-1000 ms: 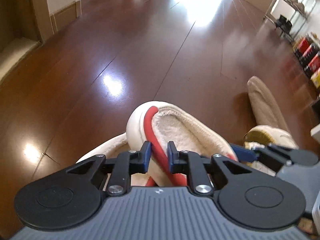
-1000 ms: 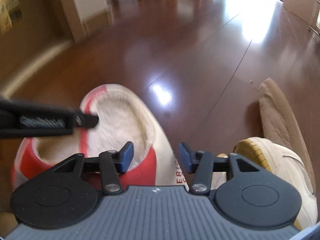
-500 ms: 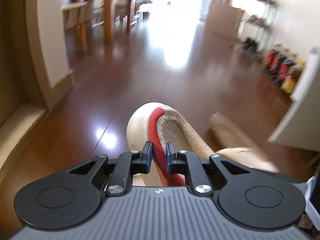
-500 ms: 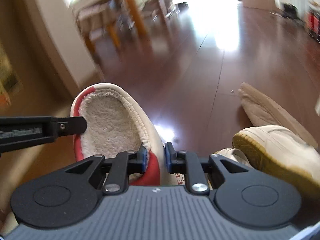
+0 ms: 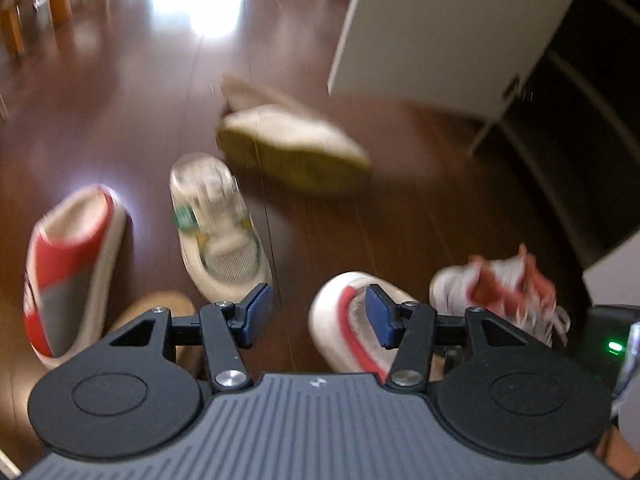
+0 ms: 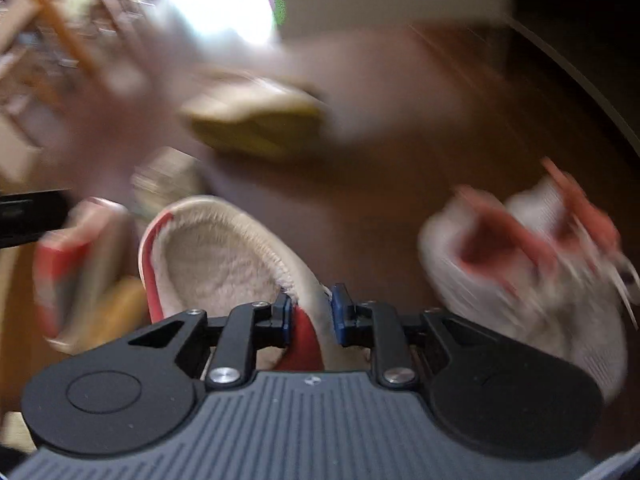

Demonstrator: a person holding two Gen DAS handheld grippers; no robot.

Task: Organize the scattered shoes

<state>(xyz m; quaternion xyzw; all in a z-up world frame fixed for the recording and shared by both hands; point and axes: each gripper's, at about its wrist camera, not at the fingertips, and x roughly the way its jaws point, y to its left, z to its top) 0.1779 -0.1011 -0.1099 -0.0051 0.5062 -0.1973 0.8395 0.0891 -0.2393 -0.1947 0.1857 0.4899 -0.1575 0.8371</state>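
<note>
a: where is the fuzzy red and cream slipper (image 6: 224, 256)?
b: the right gripper (image 6: 310, 314) pinches its side wall tight, above the dark wood floor (image 6: 380, 208).
a: and the left gripper (image 5: 318, 316)?
b: spread wide, holding nothing. its twin slipper (image 5: 72, 264) lies on the floor beside a white sneaker (image 5: 216, 232). a red-laced sneaker (image 5: 500, 292) sits near the right edge.

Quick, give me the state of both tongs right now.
Left tongs: open, holding nothing.
Right tongs: shut on the rim of the red-and-cream fleece slipper.
</note>
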